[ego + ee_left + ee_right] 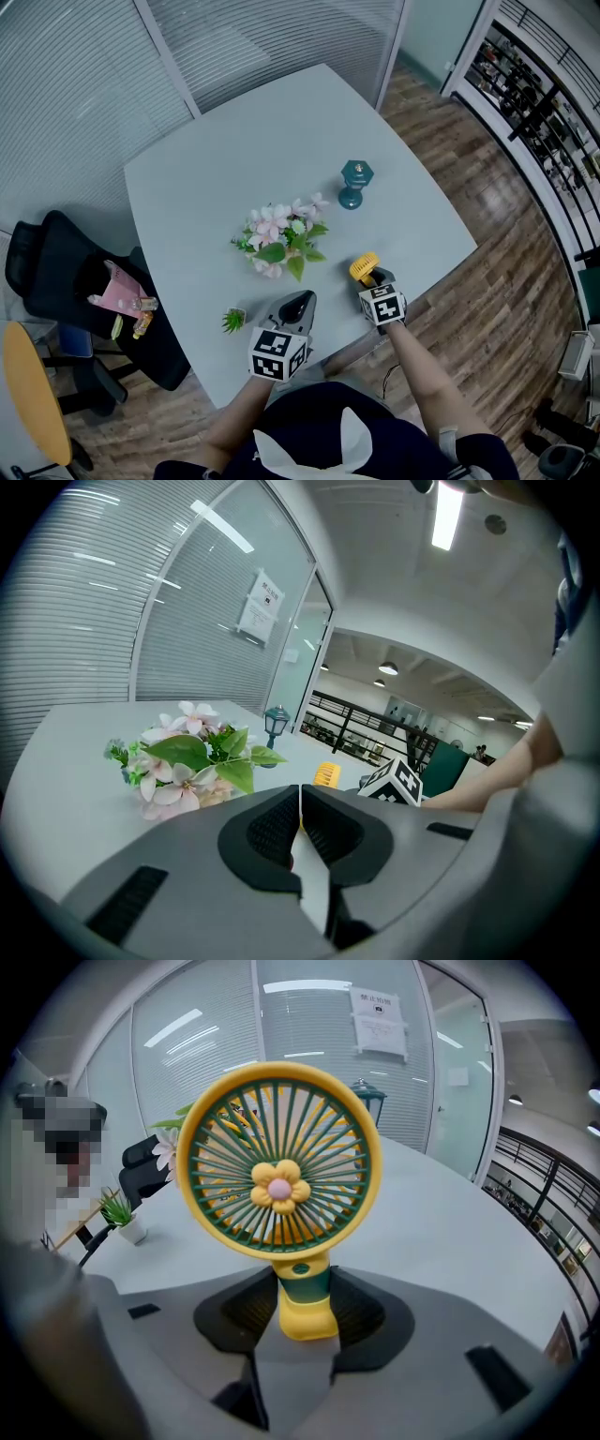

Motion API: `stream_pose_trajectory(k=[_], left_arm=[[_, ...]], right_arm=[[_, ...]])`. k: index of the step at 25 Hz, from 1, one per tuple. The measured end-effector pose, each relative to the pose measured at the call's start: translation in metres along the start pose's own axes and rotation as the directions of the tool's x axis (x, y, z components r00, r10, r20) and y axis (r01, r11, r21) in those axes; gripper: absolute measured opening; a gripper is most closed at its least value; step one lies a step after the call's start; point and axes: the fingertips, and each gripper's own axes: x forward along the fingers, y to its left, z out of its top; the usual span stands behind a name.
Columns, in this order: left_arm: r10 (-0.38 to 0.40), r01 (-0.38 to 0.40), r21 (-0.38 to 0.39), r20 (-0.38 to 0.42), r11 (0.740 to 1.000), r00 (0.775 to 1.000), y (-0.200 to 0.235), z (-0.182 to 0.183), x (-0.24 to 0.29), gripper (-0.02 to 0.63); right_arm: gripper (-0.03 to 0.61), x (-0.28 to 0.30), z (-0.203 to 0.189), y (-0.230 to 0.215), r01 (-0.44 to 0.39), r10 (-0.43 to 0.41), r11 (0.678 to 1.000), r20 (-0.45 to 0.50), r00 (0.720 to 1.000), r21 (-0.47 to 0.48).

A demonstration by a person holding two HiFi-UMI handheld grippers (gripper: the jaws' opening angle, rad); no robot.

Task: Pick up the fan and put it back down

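Pale grey tabletop (206,178) fills the middle of this glass-walled office, with a bunch of pink and white artificial flowers (281,239) near its centre. Right of the flowers and nearer the person, the right tool (369,277) has its pads clamped on the handle of a small round yellow and green plastic fan (279,1171), held upright. On the person's side of the flowers, the left tool (300,803) hovers with its jaws narrowed together. Beyond the flowers, to their right, stands a teal lantern-shaped ornament (355,183)
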Motion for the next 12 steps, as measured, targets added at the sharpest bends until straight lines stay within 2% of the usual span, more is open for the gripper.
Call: stream_pose_trajectory(k=[12], left_arm=[[0.004, -0.004, 0.002, 0.006, 1.000, 1.000, -0.0017, -0.0011, -0.0030, 0.026]], right_arm=[[0.165, -0.0053, 0.0040, 0.0044, 0.003, -0.003, 1.000, 0.021, 1.000, -0.022]])
